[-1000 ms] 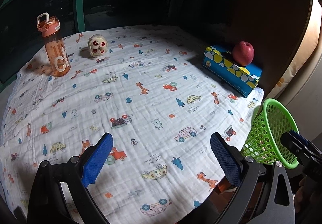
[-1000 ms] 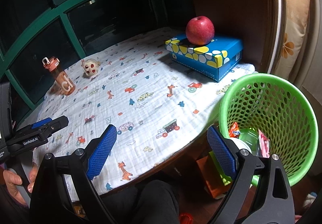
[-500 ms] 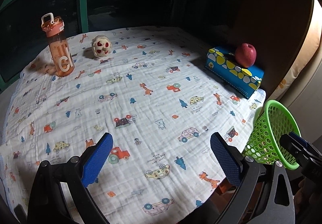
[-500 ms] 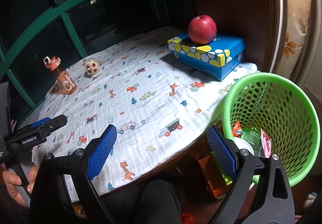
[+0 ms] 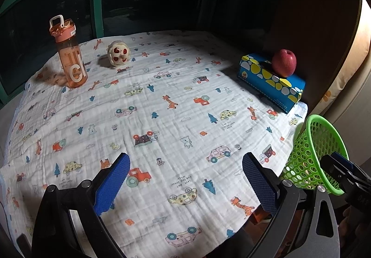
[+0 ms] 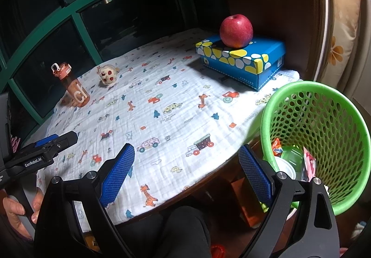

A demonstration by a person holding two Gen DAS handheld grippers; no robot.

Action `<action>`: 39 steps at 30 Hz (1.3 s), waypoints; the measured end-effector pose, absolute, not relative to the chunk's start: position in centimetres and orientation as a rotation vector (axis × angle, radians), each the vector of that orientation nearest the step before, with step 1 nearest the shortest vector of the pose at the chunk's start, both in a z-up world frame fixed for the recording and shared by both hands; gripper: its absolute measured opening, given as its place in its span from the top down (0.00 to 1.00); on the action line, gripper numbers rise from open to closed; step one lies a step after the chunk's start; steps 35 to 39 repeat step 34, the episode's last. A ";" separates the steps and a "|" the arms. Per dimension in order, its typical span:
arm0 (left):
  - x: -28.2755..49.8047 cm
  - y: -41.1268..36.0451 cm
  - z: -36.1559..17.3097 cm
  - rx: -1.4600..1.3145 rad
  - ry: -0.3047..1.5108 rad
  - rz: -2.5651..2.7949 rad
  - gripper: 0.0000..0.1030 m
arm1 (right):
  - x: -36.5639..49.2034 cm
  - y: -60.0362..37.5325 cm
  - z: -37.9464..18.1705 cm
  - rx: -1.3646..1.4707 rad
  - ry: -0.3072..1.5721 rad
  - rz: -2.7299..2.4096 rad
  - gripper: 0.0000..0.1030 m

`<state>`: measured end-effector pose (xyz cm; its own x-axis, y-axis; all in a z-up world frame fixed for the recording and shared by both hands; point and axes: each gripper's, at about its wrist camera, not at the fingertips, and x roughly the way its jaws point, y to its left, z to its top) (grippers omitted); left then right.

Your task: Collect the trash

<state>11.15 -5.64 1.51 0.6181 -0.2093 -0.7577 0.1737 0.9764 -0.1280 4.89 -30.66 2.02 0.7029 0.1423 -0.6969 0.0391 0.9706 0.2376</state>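
A green mesh basket (image 6: pixel 324 132) stands beside the table's right edge, below the tabletop; it also shows in the left wrist view (image 5: pixel 313 156). Inside lie an orange wrapper (image 6: pixel 277 147), a green bottle (image 6: pixel 292 156), a white cup (image 6: pixel 286 168) and a pink packet (image 6: pixel 309 163). My left gripper (image 5: pixel 184 179) is open and empty above the table's near edge. My right gripper (image 6: pixel 186 172) is open and empty over the front right edge, left of the basket.
The table has a white patterned cloth (image 5: pixel 162 119). An orange water bottle (image 5: pixel 69 54) and a small round toy (image 5: pixel 118 54) stand at the back left. A red apple (image 6: pixel 236 30) sits on a blue box (image 6: pixel 241 58) at the back right.
Both grippers have drawn back slightly from the table, so the objects look a little farther away. Both stay open and empty.
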 end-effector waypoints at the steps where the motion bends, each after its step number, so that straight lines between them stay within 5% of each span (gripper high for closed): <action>1: 11.1 -5.6 1.5 -0.044 0.877 -0.219 0.09 | 4.9 -30.6 2.0 0.242 0.791 0.058 0.12; 39: 11.1 -5.0 1.7 -0.043 0.872 -0.181 0.09 | 5.5 -29.9 1.7 0.227 0.803 0.096 0.12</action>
